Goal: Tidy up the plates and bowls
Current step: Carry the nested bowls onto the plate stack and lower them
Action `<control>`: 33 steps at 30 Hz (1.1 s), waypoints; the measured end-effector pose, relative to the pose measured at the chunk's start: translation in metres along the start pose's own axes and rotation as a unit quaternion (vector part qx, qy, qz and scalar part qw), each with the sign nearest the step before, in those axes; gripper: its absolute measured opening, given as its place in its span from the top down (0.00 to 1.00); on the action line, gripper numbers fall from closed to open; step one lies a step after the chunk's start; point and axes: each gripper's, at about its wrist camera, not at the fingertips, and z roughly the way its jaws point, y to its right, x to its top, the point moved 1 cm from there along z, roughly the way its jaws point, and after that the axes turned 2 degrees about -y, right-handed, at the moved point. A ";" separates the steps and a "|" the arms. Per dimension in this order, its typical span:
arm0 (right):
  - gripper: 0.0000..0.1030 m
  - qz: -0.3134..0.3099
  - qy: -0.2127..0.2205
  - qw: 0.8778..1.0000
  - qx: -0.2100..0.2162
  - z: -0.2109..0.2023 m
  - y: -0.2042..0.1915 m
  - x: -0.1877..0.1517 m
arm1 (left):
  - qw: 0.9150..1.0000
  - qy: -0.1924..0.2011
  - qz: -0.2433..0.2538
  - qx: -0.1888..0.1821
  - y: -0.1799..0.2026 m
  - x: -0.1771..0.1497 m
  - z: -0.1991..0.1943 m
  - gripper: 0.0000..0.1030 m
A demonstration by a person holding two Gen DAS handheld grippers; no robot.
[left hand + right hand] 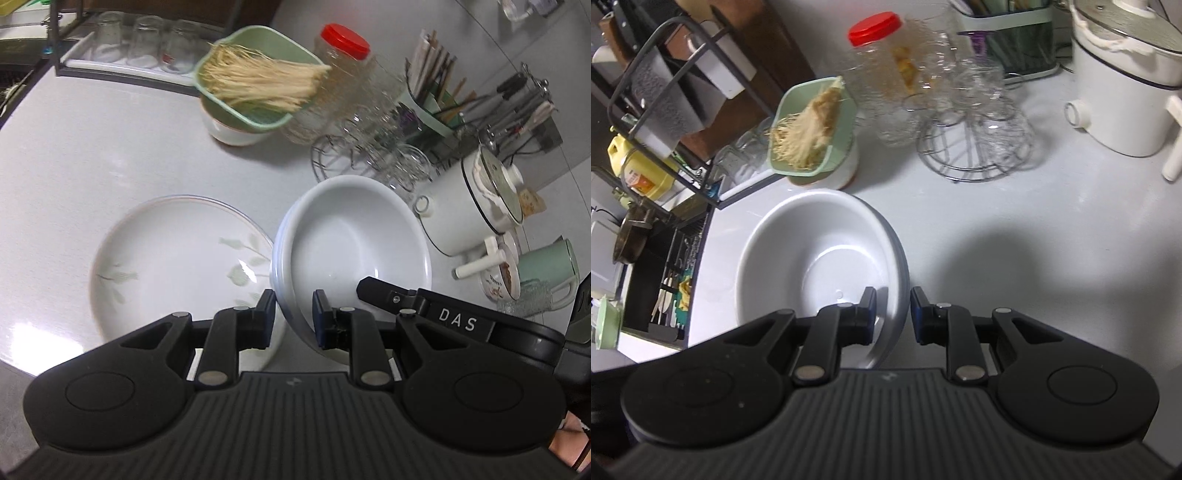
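white bowl (351,236) tilted, both tools on rim

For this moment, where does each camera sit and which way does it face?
Left wrist: on the left tongs, looking forward and down at the white bowl and leaf plate; the right tongs' arm shows.
Right wrist: on the right tongs, astride the bowl's rim.
Shared: bowl, red-lidded jar, green basket.
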 end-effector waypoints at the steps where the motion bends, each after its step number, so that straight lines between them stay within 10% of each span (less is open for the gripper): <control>1: 0.78 -0.001 0.000 1.000 0.001 0.002 -0.006 0.000 | 1.000 0.001 -0.002 0.000 -0.006 0.002 -0.002 0.76; 33: 0.76 -0.002 -0.066 0.996 -0.059 0.093 -0.067 -0.040 | 0.998 -0.062 -0.010 0.007 -0.112 0.007 0.038 0.71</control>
